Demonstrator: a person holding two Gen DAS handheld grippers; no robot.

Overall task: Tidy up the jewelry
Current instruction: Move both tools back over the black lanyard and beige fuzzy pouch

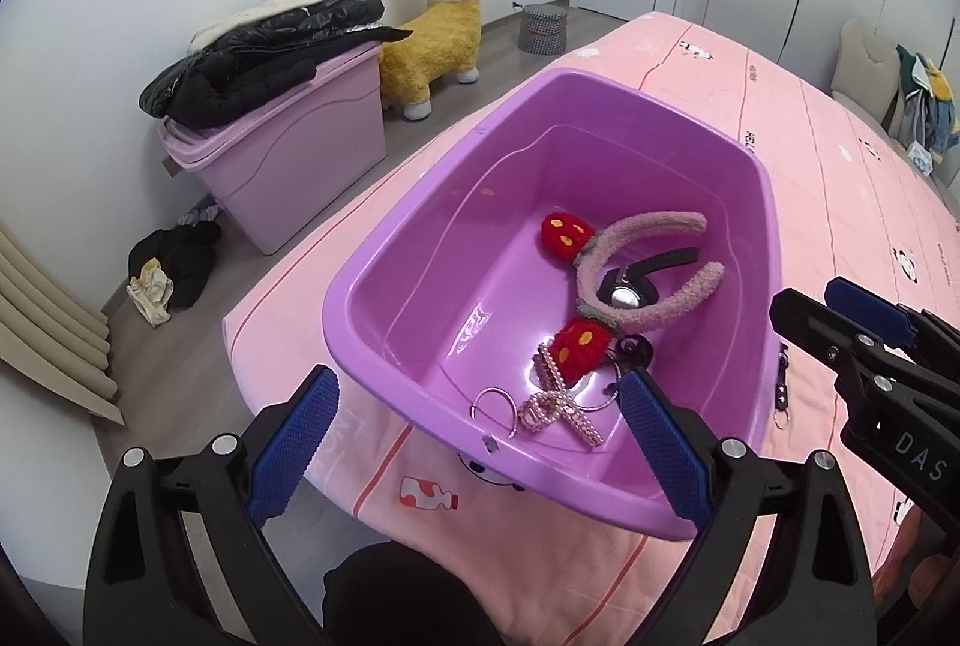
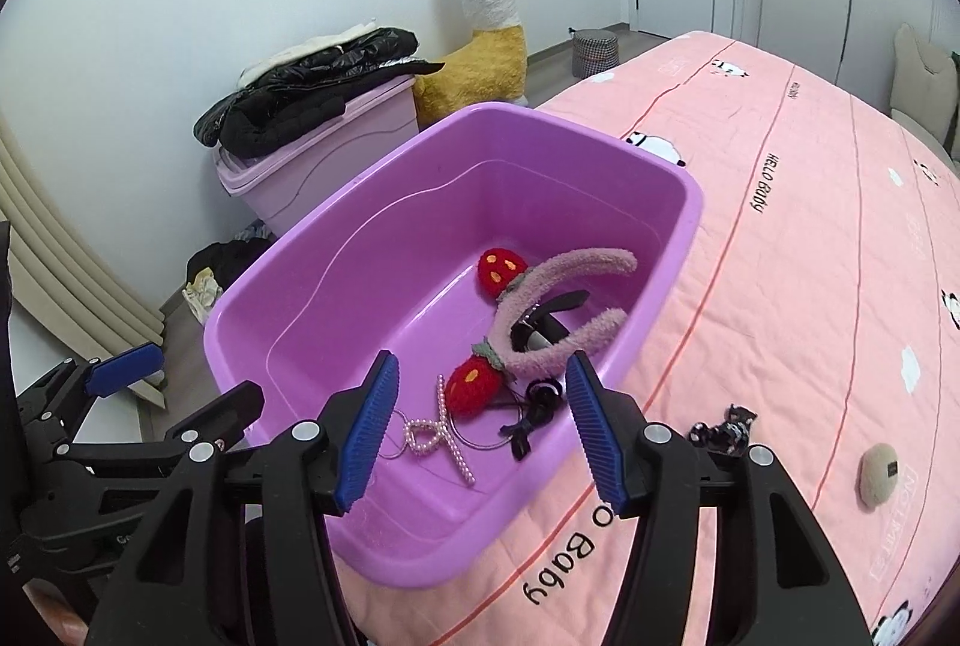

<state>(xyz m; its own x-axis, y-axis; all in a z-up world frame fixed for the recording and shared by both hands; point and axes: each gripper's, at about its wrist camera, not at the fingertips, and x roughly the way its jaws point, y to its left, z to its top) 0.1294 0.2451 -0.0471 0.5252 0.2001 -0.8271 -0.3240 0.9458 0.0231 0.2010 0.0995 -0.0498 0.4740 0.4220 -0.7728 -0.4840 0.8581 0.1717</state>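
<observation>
A purple plastic tub (image 1: 420, 238) (image 2: 300, 286) stands on the pink bed cover (image 2: 810, 226). Inside it lie a fuzzy pink headband (image 1: 648, 232) (image 2: 576, 262) with red strawberry puffs, a black watch (image 1: 627, 292), a pearl hair clip (image 1: 552, 400) (image 2: 444, 436) and thin metal hoops (image 1: 498, 403). My left gripper (image 1: 480, 375) (image 2: 204, 373) hovers open over the tub's near rim, holding nothing. My right gripper (image 2: 481, 359) (image 1: 807, 295) is open above the tub's near right corner, also with nothing between its pads. On the cover right of the tub lie a black-and-white hair bow (image 2: 723, 427) and a beige round puff (image 2: 879, 472).
A small dark keychain (image 1: 782, 382) lies on the cover by the tub's right wall. Left of the bed stand a pink storage box (image 1: 288, 154) with a black jacket on it, a yellow alpaca plush (image 1: 444, 34) and clothes on the floor (image 1: 174, 262).
</observation>
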